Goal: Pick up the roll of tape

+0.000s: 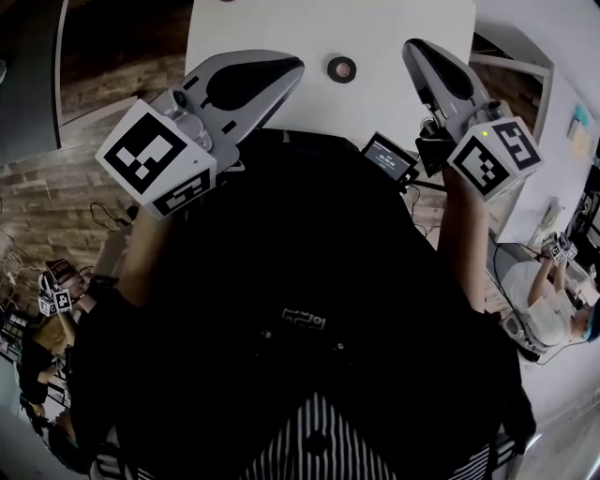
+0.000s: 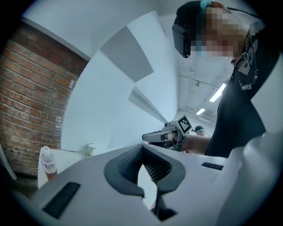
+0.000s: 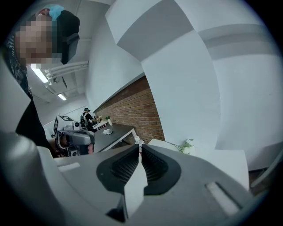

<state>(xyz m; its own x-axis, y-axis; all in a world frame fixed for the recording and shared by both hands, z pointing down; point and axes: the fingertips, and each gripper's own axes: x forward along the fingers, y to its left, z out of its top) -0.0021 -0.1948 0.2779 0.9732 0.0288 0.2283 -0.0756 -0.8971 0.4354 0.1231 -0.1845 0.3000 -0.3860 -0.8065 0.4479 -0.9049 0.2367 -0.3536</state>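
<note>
Flanking roll of tape (image 1: 341,67) | left hand-held gripper (image 1: 293,65), right hand-held gripper (image 1: 413,48) pointing forward | jaws together, empty

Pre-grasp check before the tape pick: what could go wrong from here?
1. The left gripper and right gripper are both shut; reaching in like this would likely shove the roll of tape across the table rather than grip it.
2. The roll lies flat and low, so jaws may scrape the tabletop or slip off its rim.
</note>
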